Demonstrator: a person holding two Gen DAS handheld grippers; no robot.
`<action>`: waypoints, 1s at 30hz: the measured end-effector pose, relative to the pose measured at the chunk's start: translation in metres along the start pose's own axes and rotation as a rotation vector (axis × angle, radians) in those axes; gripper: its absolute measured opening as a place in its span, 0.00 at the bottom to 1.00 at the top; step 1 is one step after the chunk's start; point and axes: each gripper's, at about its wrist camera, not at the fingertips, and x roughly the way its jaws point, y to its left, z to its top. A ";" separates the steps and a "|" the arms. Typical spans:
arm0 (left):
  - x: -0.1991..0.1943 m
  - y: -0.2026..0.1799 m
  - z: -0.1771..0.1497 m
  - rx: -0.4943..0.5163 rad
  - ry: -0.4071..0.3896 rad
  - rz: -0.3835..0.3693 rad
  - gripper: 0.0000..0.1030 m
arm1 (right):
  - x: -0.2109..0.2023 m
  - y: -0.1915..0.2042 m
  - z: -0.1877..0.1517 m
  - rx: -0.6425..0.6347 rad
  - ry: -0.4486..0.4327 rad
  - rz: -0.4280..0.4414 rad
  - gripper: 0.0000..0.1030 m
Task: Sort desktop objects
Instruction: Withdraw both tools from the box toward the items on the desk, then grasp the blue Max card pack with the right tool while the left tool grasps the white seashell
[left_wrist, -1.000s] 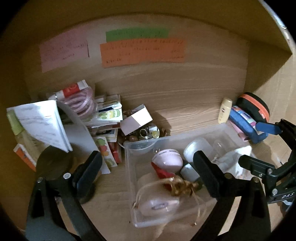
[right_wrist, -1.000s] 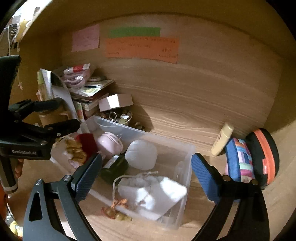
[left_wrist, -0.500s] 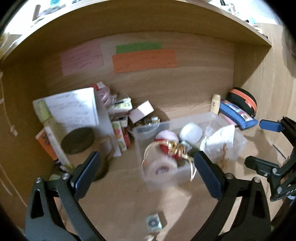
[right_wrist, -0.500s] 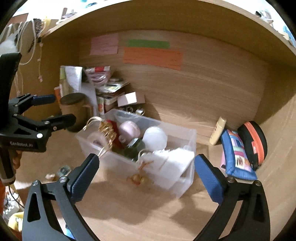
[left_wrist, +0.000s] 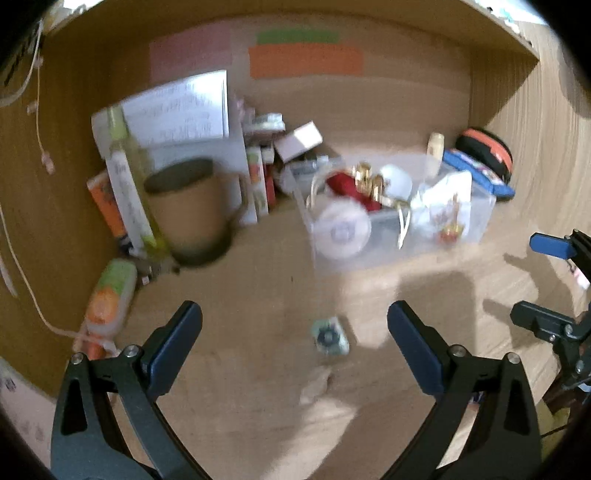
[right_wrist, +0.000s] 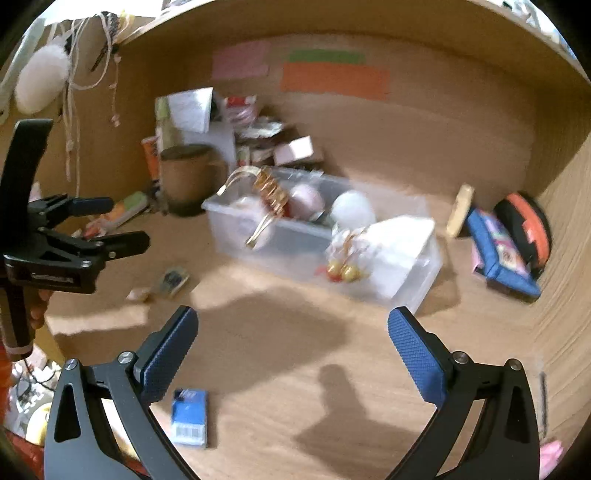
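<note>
A clear plastic bin (left_wrist: 476, 218) stands on the wooden desk, filled with a white tape roll (left_wrist: 340, 230), a red item, gold ribbon and white pouches; it also shows in the right wrist view (right_wrist: 424, 266). My left gripper (left_wrist: 294, 325) is open and empty, well in front of the bin, above a small green square packet (left_wrist: 328, 336). My right gripper (right_wrist: 293, 328) is open and empty, also back from the bin. A small blue card (right_wrist: 190, 417) lies by its left finger. The left gripper (right_wrist: 110, 225) shows at the left of the right wrist view.
A brown mug (left_wrist: 188, 218), a stack of papers and booklets (left_wrist: 184, 107) and a green-orange tube (left_wrist: 110, 295) stand at the left. A blue pouch (right_wrist: 502, 254), an orange-black case (right_wrist: 528, 225) and a cream bottle (right_wrist: 460, 210) sit at the right. Sticky notes (left_wrist: 306, 61) on the back wall.
Both grippers have pulled back and away from the bin, which now looks smaller and farther. More of the desk front, the green packet and the blue card have come into view.
</note>
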 end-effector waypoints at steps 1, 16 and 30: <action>0.002 0.000 -0.005 -0.005 0.015 -0.004 0.99 | 0.002 0.004 -0.006 0.003 0.017 0.021 1.00; 0.021 -0.006 -0.044 -0.029 0.113 -0.051 0.98 | 0.007 0.050 -0.052 -0.091 0.096 0.122 0.72; 0.031 -0.010 -0.043 0.001 0.160 -0.093 0.51 | 0.008 0.050 -0.059 -0.089 0.113 0.163 0.47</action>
